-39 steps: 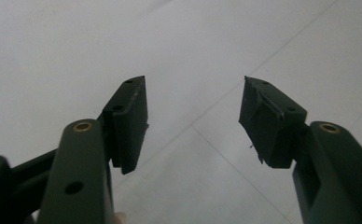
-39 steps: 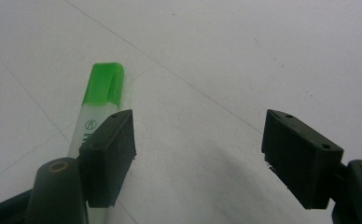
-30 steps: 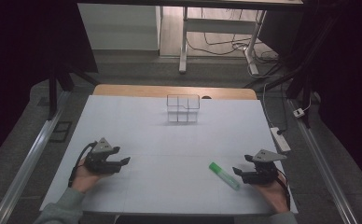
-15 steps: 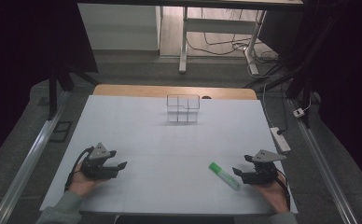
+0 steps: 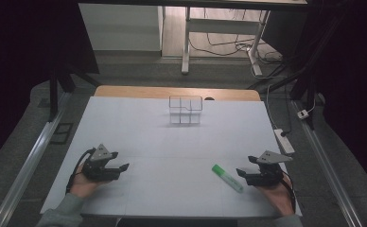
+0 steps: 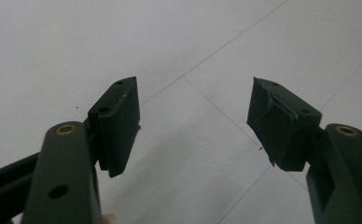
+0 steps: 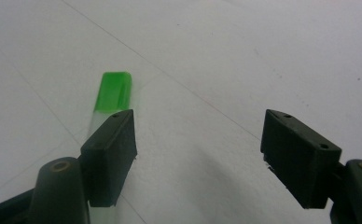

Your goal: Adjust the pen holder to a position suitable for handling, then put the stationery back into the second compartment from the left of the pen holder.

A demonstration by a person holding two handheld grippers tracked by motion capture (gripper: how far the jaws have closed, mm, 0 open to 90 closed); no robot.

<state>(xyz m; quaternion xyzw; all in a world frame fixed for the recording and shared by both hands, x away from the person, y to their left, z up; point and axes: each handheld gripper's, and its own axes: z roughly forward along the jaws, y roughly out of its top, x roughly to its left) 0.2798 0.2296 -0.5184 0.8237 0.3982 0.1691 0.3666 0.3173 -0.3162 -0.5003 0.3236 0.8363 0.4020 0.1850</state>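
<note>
Right gripper (image 5: 246, 174) wide, empty (lower right); centre the green-capped tube (image 5: 227, 178) between jaws before closing.

The white table (image 5: 172, 142) is evenly lit from above, while its surroundings are left dark. Soft shadows are cast beneath the jaws; the close views are slightly blurred.

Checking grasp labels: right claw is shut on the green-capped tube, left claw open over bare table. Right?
Not quite. The right claw is open, not shut on the green-capped tube: in the right gripper view the tube lies on the table beyond one jaw, with nothing between the pads. The high view shows it lying beside that claw. The left claw is open over bare table, as you said.
</note>
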